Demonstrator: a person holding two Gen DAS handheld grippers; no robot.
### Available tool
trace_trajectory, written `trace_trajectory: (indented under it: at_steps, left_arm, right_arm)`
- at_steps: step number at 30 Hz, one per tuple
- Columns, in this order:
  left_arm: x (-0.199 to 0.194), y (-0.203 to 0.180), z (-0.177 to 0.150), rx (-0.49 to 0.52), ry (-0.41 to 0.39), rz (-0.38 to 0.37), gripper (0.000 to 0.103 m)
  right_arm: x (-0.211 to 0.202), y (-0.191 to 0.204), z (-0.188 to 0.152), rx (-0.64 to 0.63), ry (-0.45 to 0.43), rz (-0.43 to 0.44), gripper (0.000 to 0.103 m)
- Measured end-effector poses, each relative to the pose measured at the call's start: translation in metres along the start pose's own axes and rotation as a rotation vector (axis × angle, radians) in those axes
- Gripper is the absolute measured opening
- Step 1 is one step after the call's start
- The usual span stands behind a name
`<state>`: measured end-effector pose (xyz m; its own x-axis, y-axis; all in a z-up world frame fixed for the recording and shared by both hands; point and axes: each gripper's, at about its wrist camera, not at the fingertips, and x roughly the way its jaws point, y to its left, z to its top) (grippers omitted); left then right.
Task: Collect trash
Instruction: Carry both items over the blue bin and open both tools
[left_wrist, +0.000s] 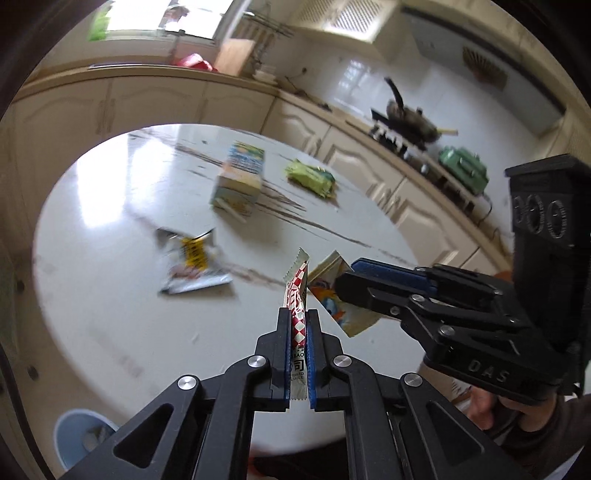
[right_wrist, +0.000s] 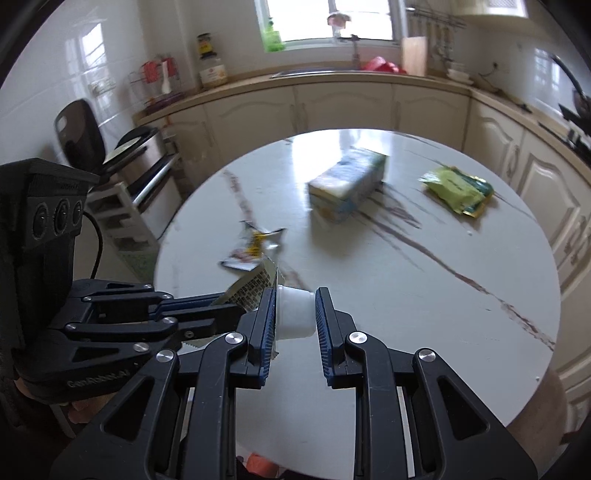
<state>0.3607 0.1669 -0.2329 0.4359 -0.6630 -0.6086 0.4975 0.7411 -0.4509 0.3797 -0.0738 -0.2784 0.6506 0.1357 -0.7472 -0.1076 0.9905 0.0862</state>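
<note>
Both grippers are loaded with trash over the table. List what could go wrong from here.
1. The left gripper pinches the red-checked sauce sachet by one end; the free end could flop and slip out.
2. The right gripper holds a drink pouch by its white cap; the hanging pouch may twist loose.
3. The grippers sit close together and could collide on the way to the blue bin.

I'm seeing my left claw (right_wrist: 207, 314) hiding part of the pouch (right_wrist: 255, 288); motion is blurring the carton (right_wrist: 347, 184) print.
</note>
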Motion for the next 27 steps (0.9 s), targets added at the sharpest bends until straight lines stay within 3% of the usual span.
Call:
trace_trajectory:
  at_steps: [9, 14, 19, 24, 27]
  left_arm:
    - [-0.076, 0.065, -0.087, -0.169, -0.089, 0.073, 0.003]
    - [-0.1, 0.127, -0.134, -0.319, -0.095, 0.139, 0.003]
    - [-0.115, 0.198, -0.185, -0.5, -0.093, 0.207, 0.003]
    - [-0.104, 0.273, -0.232, -0.694, -0.046, 0.26, 0.003]
    - [-0.093, 0.296, -0.239, -0.735, -0.004, 0.289, 0.003]
  right_arm:
    - [0.009, 0.091, -0.007, -0.149, 0.025, 0.115, 0.021]
    - [0.04, 0.155, -0.02, -0.248, 0.094, 0.177, 0.021]
    - [0.094, 0.211, -0.035, -0.315, 0.176, 0.241, 0.021]
    - [0.159, 0.252, -0.055, -0.369, 0.244, 0.286, 0.021]
    - [0.201, 0.272, -0.067, -0.397, 0.299, 0.302, 0.021]
